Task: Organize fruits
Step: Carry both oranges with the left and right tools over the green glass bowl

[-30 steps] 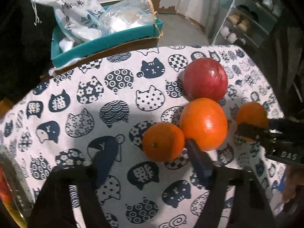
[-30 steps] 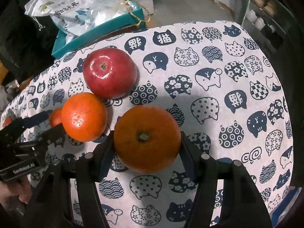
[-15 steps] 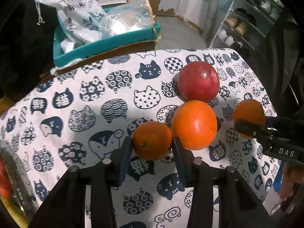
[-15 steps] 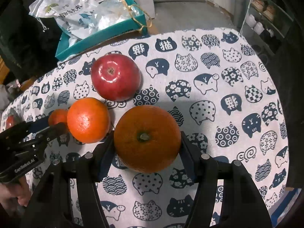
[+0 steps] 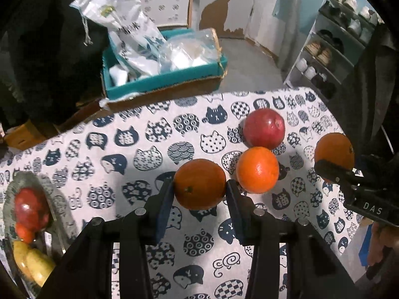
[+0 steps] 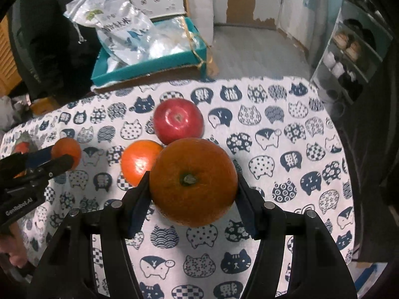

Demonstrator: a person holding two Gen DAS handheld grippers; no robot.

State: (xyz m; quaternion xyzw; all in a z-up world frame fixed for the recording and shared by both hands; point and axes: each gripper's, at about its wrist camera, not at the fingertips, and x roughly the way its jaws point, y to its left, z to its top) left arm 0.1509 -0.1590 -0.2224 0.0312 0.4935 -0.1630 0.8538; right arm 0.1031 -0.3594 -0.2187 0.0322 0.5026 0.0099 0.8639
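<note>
While a teal box of plastic bags sits beyond the cat-print cloth, the left gripper clamps a small orange, now raised. The right gripper grips a large dimpled orange, lifted too. A loose orange touches a glossy red apple.

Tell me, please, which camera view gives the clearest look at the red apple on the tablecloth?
The right wrist view: the red apple faces the camera with its stem dimple visible, though the large orange held in the right gripper covers its lower edge. The left wrist view shows it farther off, side-on.
</note>
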